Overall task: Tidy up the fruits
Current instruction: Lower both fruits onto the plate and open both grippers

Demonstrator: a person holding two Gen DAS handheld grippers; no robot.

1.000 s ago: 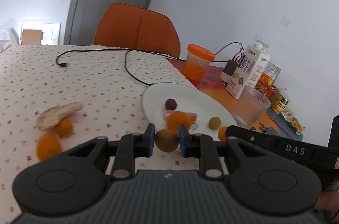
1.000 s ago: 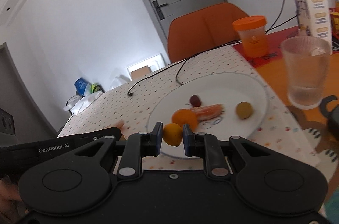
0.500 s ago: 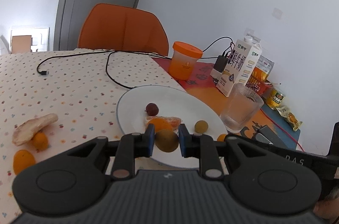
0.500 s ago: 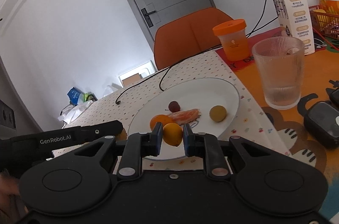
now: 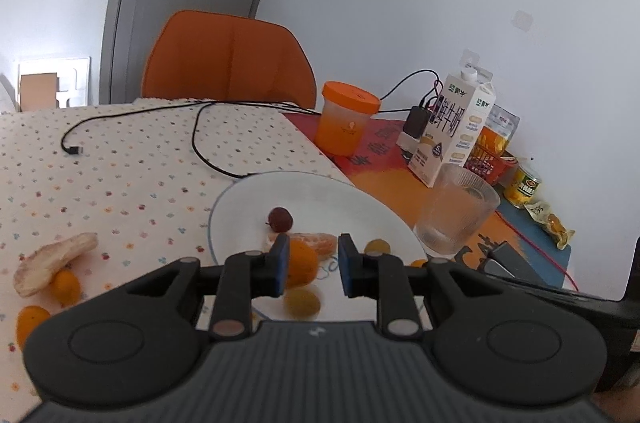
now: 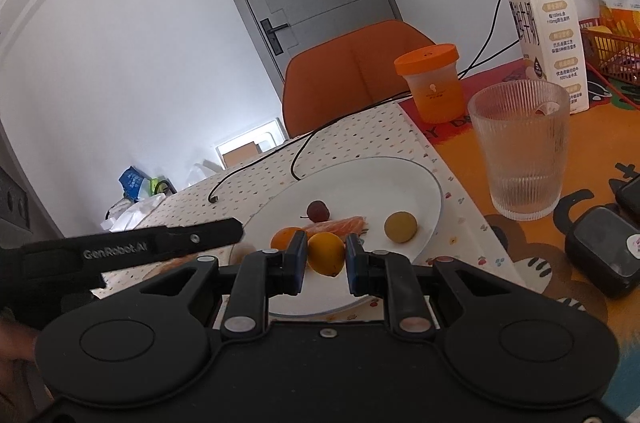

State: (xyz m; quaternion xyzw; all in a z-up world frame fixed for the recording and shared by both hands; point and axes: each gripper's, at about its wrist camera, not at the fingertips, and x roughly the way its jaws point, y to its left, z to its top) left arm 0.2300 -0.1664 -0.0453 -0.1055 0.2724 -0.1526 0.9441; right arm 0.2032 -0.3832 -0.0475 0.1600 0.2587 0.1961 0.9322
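over the white plate [image 5: 248, 199], the left gripper [image 5: 311, 265] is opening its jaws, and a blurred green-brown fruit [image 5: 302, 302] is showing just below them, free of the pads and seemingly dropping onto the plate's near rim. beside it, the right gripper [image 6: 326, 257] is clamping its jaws tight on a small yellow-orange fruit [image 6: 326, 255], holding it above the near edge of the same plate. on the plate are lying a dark red berry [image 5: 280, 218], a peeled orange piece [image 5: 316, 243], a whole orange [image 5: 301, 263] and a round yellow-green fruit [image 5: 377, 247]. to the left, on the dotted surface [image 5: 132, 179], two small oranges [image 5: 64, 286] and a pale peel [image 5: 54, 261] are waiting off the plate. judging by this, the gathering is well past halfway, with one fruit in hand and two left to collect.
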